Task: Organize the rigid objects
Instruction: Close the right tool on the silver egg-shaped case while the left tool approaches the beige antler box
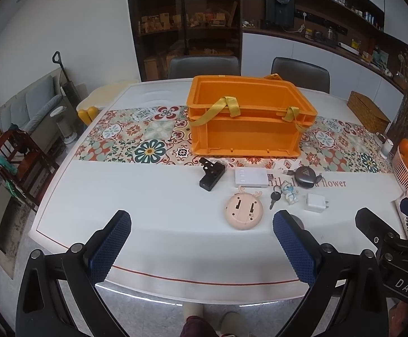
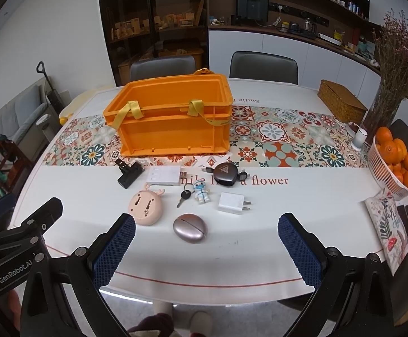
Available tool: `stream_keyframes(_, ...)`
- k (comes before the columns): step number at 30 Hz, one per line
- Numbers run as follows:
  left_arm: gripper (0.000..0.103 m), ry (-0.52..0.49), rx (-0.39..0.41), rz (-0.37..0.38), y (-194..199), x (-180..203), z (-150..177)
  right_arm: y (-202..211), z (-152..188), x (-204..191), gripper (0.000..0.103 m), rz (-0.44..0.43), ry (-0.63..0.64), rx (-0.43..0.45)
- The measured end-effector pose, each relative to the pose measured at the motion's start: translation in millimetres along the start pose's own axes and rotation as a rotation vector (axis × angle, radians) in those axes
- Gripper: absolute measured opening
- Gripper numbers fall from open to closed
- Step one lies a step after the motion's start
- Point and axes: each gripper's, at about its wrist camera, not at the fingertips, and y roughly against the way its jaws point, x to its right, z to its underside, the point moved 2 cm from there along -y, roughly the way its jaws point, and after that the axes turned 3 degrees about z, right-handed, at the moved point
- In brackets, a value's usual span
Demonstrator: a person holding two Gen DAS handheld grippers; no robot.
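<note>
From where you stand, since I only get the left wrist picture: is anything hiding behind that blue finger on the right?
Observer: Yes, a silver oval case lies on the table, nearer to us than the white charger.
Operator: Is the other gripper holding something?
Observer: No, the right gripper is open, with nothing between its fingers.
Operator: Anything behind the orange crate?
Observer: Beyond the orange crate I see only printed lettering on the table.

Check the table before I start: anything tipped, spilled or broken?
Nothing is spilled or visibly broken. The only oddity: the round pink gadget lies face down, slotted back up. The orange crate stands upright and looks empty.
</note>
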Motion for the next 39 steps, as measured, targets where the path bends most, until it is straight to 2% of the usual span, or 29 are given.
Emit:
stream_keyframes(12, 0.103, -0.021, -0.059, -0.007, -38.1, -3.9, 10.9, -28.2, 5.2, -9.5, 0.102, -0.012, 0.021, -0.062)
stream_keyframes(26, 0.103, -0.039, -0.108, 0.020, -93.9, -10.2, 27.2, -95.1, 19.3, -21.0, 0.101, -0.063, 0.024, -0.134)
stream_keyframes(39, 0.103, -0.054, -0.134, 0.012, -142.5, -10.8, 41.4, -149.2, 35.0, -29.8, 0.096, -0.039, 0.017, -0.166)
